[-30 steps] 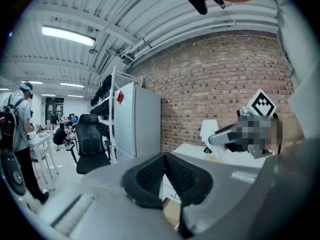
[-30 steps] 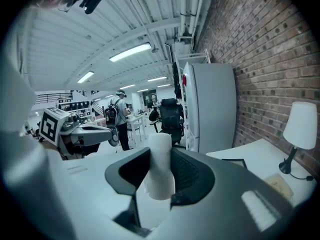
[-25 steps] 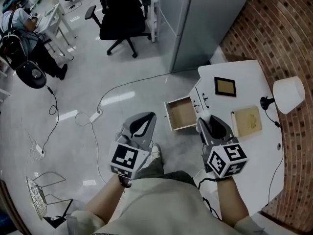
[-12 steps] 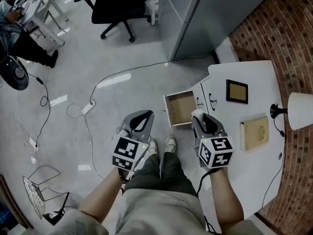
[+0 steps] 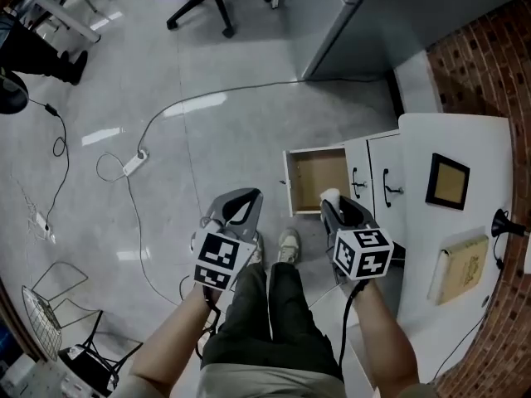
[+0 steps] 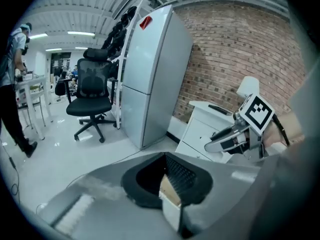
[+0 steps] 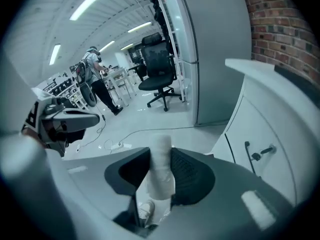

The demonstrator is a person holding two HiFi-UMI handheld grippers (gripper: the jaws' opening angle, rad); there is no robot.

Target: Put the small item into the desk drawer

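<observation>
No lettering is legible; the print on the book (image 5: 463,269) is too small.

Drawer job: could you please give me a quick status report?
Right gripper shut on small white item, close to the open drawer. Left gripper shut, empty. Nothing blocking the drawer.

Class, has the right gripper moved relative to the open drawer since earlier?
Yes. The right gripper, holding the white item, shifted left, over the edge of the drawer.

Open drawer (image 5: 319,177) free above, right tongs (image 5: 331,200) just beside
</observation>
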